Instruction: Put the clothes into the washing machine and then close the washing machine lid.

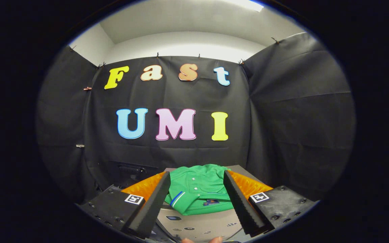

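Gripper (198, 189): spread wide, fingers (154, 202) parted and pinching nothing, aimed level at the black cloth wall (282, 118) of the booth. Square black-and-white marker tags (134, 199) fixed one on each finger mount; pattern only, no readable writing. Green garment (198, 187): a folded polo-style shirt with white buttons down the placket and a blue-and-white stripe along the collar edge, lying between the two fingers and just ahead of them, touched by neither. Small dark badge (211, 202) on the shirt's near edge, too small to read. Shirt resting on an orange surface (248, 184), seen on both sides behind the fingers; cannot tell what that surface belonged to. Pale grey panel (201, 224) with small dark buttons and marks below the shirt, lettering too blurred to read. Fingertips of a person's hand (214, 240) just visible beneath the panel.
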Demonstrator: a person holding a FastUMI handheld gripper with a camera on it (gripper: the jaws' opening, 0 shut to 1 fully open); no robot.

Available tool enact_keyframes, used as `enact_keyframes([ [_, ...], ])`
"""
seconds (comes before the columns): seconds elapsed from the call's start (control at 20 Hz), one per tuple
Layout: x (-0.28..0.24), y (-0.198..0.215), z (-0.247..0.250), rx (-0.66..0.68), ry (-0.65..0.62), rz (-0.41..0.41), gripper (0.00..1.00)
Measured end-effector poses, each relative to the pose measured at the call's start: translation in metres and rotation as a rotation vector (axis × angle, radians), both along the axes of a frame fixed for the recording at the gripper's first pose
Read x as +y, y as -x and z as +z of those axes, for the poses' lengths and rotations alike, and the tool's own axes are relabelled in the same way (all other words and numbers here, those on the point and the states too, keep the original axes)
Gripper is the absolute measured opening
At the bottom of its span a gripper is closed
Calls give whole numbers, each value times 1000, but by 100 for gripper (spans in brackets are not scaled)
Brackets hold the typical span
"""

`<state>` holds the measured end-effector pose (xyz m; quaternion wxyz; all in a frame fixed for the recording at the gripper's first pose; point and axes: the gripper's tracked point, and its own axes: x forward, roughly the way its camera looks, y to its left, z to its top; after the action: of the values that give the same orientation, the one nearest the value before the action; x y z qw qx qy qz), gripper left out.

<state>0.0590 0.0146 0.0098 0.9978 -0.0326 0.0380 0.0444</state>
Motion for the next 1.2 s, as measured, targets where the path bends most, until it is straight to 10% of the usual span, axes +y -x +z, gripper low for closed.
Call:
enact_keyframes([
  [0.7, -18, -164, -98, 431, 115, -58, 98],
  [1.15, 2, -189, -174, 693, 117, -58, 99],
  [1.2, -1, -186, -177, 712, 118, -85, 87],
])
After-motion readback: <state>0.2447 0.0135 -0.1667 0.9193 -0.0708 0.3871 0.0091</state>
